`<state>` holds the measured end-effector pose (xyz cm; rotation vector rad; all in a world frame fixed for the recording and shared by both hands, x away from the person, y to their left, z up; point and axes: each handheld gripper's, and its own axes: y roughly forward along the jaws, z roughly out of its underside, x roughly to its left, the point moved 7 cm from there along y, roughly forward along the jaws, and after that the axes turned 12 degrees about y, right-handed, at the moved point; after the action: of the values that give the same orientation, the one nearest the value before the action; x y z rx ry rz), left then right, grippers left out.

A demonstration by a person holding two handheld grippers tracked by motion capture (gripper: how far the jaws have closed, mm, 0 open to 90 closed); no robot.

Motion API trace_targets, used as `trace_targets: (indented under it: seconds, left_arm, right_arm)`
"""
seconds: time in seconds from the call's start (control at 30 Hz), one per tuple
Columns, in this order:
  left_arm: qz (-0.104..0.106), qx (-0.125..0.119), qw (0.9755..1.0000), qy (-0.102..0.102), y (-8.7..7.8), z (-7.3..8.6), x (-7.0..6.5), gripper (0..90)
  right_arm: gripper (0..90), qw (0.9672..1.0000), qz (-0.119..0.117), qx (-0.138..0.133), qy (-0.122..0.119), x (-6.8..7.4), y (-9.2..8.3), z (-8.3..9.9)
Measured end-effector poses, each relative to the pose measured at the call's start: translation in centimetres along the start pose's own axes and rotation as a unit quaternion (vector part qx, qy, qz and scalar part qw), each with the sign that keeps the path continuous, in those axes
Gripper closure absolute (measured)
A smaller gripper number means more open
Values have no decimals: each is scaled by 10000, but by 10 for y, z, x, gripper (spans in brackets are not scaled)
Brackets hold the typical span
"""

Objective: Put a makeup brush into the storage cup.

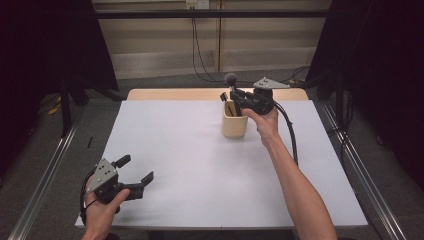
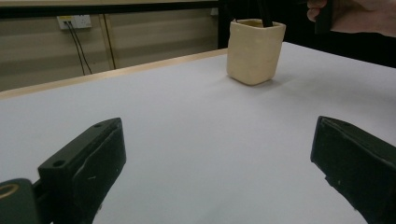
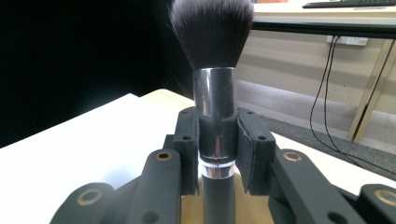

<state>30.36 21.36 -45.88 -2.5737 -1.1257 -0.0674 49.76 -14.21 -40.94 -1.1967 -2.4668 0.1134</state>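
Note:
A cream cup (image 1: 234, 125) stands at the far middle of the white table (image 1: 200, 160). My right gripper (image 1: 234, 97) hovers over the cup's mouth, shut on a makeup brush (image 1: 231, 80) held upright with its dark bristles up. In the right gripper view the brush (image 3: 215, 116) has a silver ferrule clamped between the two pads, and its handle reaches down into the cup. My left gripper (image 1: 137, 172) rests near the table's front left corner, open and empty. The left gripper view shows the cup (image 2: 254, 51) far ahead, with the right hand above it.
A dark stick stands inside the cup beside the brush handle. A black cable (image 1: 290, 130) trails from the right gripper along the forearm. The table's wooden far edge (image 1: 175, 94) borders the floor, and metal rails (image 1: 45, 175) run along both sides.

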Motion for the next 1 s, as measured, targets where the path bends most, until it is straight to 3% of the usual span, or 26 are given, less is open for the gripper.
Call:
trace_targets:
  seconds: [1.0]
  left_arm:
    - [9,5,10000,9,0,0,0,33]
  right_arm:
    - [717,9997,123,156,104,-14,-1,23]
